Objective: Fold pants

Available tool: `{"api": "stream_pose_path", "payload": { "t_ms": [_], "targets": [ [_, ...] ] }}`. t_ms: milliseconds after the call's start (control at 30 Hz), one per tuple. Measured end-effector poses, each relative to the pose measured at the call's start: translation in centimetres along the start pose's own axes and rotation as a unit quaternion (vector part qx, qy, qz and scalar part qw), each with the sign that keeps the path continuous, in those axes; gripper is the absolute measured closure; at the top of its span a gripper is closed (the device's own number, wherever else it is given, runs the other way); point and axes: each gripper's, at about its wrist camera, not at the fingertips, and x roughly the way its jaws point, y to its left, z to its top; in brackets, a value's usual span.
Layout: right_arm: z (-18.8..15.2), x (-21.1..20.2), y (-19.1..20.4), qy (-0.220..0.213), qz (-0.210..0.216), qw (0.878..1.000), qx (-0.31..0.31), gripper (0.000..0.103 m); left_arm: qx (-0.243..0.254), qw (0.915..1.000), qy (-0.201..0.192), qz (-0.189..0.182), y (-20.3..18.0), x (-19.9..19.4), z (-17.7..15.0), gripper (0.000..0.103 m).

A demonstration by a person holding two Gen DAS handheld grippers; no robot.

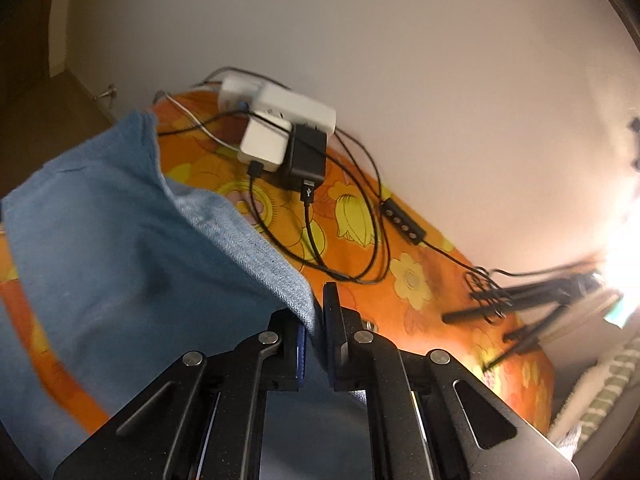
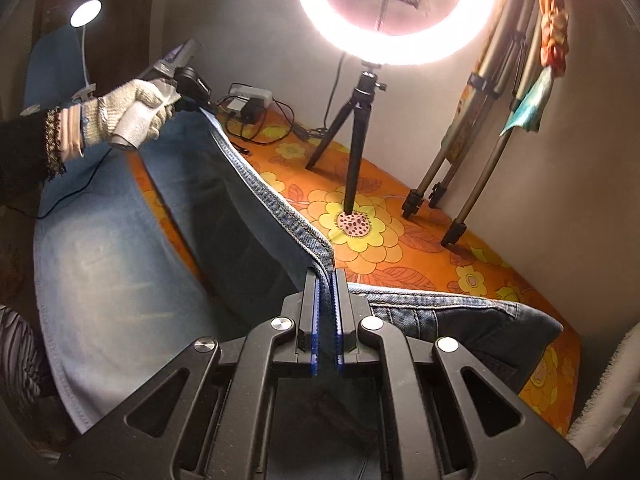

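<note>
Across an orange flower-print bedspread [image 2: 420, 256] that fills both views, a pair of blue denim pants [image 2: 100, 264] is spread, with one long edge lifted off the cloth. That raised edge runs taut as a stitched seam line from the near right to the far left in the right wrist view, while the rest of the denim lies on the bedspread beneath and to the left.

A lit ring light [image 2: 394, 12] glows at the top of the right wrist view, standing on a black tripod [image 2: 352, 152] set on the bedspread. Folded tripod legs [image 2: 472, 152] lean on the wall to its right, and a small lamp [image 2: 85, 13] shines far left.

Nearest the camera, the right gripper [image 2: 325, 276] is clamped on the corner of the lifted denim edge, fabric pressed between its blue-lined fingers [image 2: 315, 320]. A gloved left hand [image 2: 136, 114] holds the left gripper [image 1: 318, 308], which in its own view pinches the other end of the same edge between its closed fingers.

Against the wall, white and black chargers [image 1: 280, 140] sit on the bedspread with tangled black cables [image 1: 352, 248] trailing from them.
</note>
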Motion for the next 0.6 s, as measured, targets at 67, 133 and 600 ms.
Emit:
{"api": "stream_pose_path", "payload": {
  "t_ms": [67,133,600],
  "targets": [
    [-0.3,-1.1,0.9,-0.001,0.000,1.000,-0.001,0.097,0.007,0.9999,-0.013,-0.007,0.7,-2.6,-0.8,0.097],
    [-0.9,-2.4,2.0,-0.001,0.000,1.000,0.001,0.097,0.007,0.9997,-0.020,-0.015,1.4,-4.5,-1.7,0.097],
    [-6.9,-8.3,9.9,0.002,0.002,1.000,0.030,0.097,-0.001,0.9990,-0.035,-0.028,8.3,-14.5,-11.1,0.097]
  ]
}}
